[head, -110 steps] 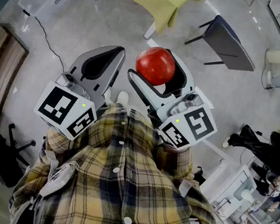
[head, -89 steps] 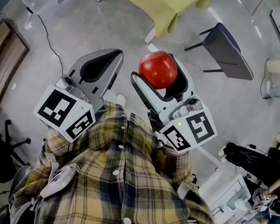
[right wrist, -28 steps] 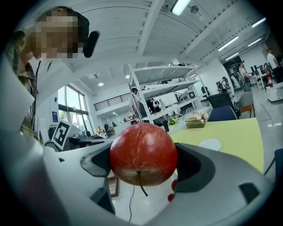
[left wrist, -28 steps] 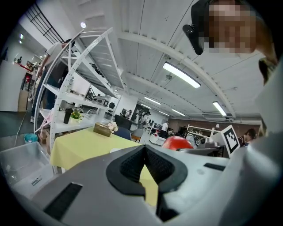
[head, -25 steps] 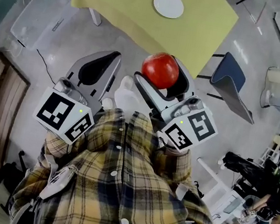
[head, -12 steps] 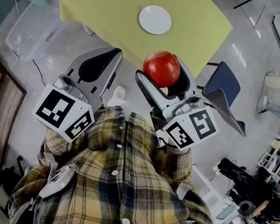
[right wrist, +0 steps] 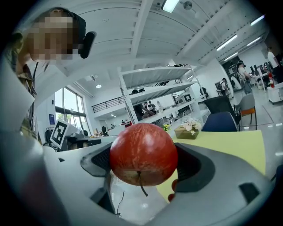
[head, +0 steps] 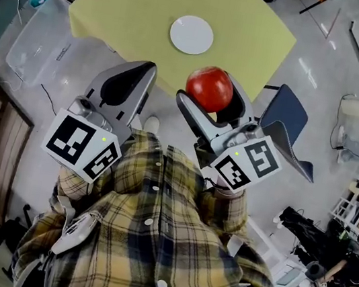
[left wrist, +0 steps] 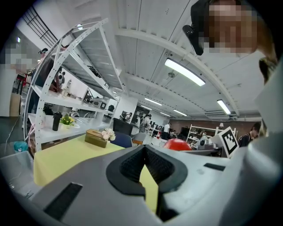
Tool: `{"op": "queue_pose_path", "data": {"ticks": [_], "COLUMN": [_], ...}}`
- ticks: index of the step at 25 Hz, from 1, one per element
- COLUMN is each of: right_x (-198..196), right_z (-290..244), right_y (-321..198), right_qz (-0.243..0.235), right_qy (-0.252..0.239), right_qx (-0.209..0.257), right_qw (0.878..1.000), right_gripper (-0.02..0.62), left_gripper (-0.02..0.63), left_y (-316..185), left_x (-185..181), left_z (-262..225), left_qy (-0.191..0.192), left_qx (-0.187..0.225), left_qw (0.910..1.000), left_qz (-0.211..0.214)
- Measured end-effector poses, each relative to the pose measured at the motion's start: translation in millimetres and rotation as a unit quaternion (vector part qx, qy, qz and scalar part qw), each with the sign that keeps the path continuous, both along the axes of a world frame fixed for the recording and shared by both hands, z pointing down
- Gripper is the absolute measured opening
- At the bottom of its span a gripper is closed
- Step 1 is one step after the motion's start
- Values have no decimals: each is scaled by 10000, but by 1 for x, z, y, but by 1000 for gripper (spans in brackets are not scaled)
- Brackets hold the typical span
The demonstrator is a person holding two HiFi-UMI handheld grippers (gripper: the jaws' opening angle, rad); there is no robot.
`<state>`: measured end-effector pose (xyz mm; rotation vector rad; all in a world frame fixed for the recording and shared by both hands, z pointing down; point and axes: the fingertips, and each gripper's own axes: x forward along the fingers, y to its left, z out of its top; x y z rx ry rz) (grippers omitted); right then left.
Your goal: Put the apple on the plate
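A red apple (head: 210, 88) sits clamped between the jaws of my right gripper (head: 212, 100), held at chest height. From the right gripper view the apple (right wrist: 143, 154) fills the middle, stem pointing down. A white plate (head: 191, 34) lies empty on the yellow-green table (head: 253, 29), ahead of both grippers. My left gripper (head: 127, 83) is shut with nothing in it, level with the right one; its jaws meet at the tip in the left gripper view (left wrist: 143, 149). The apple (left wrist: 177, 145) shows to its right there.
A dark blue chair (head: 286, 122) stands right of the table's near corner. A clear plastic box (head: 37, 47) lies on the floor at left. A tissue box with flowers (left wrist: 96, 137) sits on the table's far side. Shelving and people fill the room's right side.
The table and plate have come into view and slid closer and leftward as I walk toward them. Both grippers keep their pose, the apple still gripped in the right one.
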<state>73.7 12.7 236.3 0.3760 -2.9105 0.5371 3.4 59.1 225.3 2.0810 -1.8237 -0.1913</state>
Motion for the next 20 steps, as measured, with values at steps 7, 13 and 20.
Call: {"op": "queue_pose_path", "data": {"ticks": [7, 13, 20], "right_x": [-30, -75, -126], "right_z": [8, 13, 8], "right_y": [-29, -62, -108], "right_qz": [318, 860, 1501], "right_qy": [39, 58, 27], "right_qx": [-77, -83, -118], "right_qw": [9995, 9962, 9886], "right_gripper": [390, 390, 390], "left_gripper": [6, 6, 6], "left_y": [-33, -77, -132], "left_x": [-41, -86, -132], "left_z": [5, 6, 2], "left_qy": [3, -54, -88], "left_qx": [7, 32, -10], "left_qw": [9998, 9965, 9878], "left_qz": [221, 832, 1557]}}
